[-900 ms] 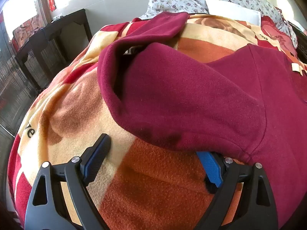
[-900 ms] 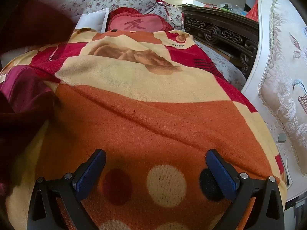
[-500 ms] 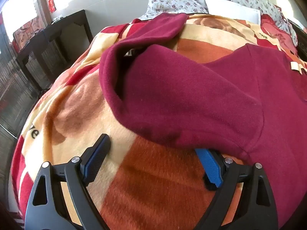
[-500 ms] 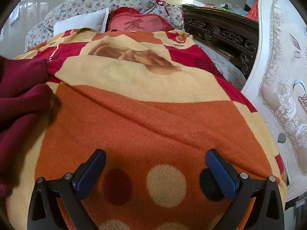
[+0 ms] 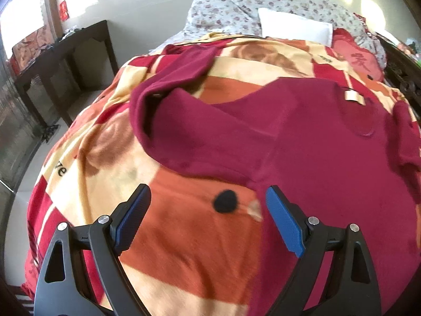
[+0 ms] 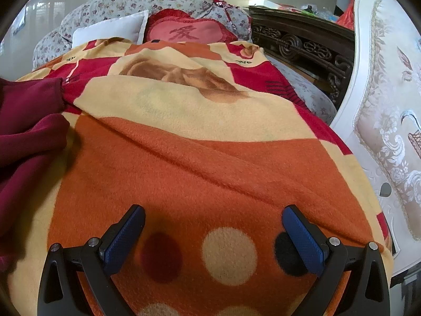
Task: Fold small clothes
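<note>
A dark red fleece top (image 5: 302, 142) lies spread on the orange, yellow and red blanket (image 5: 184, 237), one sleeve (image 5: 189, 63) stretched toward the far pillows. My left gripper (image 5: 208, 197) hovers open just in front of the top's near left edge, nothing between its blue pads. In the right wrist view the same top (image 6: 23, 137) shows only as a bunched edge at the far left. My right gripper (image 6: 213, 218) stands open over the blanket's (image 6: 210, 158) spotted part, apart from the garment.
Floral pillows (image 5: 263, 8), a white pillow (image 5: 294, 25) and a red cushion (image 6: 189, 31) lie at the bed's head. A dark wooden table (image 5: 60, 60) stands left of the bed. A carved dark headboard (image 6: 302, 42) and a white upholstered chair (image 6: 389, 121) flank the right side.
My left gripper has drawn back and up from the top; its right pad, earlier under the garment's edge, is now free. The right gripper has stayed put while the red cloth settled left.
</note>
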`<act>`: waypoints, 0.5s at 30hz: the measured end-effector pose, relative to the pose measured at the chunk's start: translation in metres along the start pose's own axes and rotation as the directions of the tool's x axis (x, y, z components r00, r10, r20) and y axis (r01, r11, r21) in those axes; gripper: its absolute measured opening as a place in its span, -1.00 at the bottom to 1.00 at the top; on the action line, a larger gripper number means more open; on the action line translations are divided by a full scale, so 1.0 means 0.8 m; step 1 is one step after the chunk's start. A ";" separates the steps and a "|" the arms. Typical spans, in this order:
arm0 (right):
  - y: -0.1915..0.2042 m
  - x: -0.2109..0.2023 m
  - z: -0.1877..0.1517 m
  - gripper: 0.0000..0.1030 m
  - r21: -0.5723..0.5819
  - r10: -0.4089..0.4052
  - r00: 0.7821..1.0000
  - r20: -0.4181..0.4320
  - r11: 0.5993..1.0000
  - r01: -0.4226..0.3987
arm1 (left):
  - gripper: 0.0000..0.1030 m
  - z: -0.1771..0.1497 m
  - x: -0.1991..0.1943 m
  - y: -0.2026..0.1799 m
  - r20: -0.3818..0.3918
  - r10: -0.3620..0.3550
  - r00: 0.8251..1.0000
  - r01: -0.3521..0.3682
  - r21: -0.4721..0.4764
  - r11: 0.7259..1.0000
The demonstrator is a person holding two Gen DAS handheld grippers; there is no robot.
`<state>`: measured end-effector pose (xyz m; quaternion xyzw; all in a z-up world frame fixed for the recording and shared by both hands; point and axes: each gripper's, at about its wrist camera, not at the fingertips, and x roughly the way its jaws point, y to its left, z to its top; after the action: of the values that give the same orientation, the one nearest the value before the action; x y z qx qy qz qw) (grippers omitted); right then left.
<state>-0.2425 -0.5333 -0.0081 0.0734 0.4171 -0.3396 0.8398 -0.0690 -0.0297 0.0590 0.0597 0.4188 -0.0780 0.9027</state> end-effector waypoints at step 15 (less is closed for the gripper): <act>-0.035 -0.168 -0.052 0.95 -0.018 0.171 0.985 -0.028 0.985 -0.172 | 0.73 -0.018 -0.055 -0.039 0.057 -0.050 0.997 0.046 0.077 0.996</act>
<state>-0.3438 -0.4695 0.0707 0.1048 0.4235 -0.2608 0.8612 -0.1138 -0.0536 0.0817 0.0813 0.3900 -0.1173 0.9097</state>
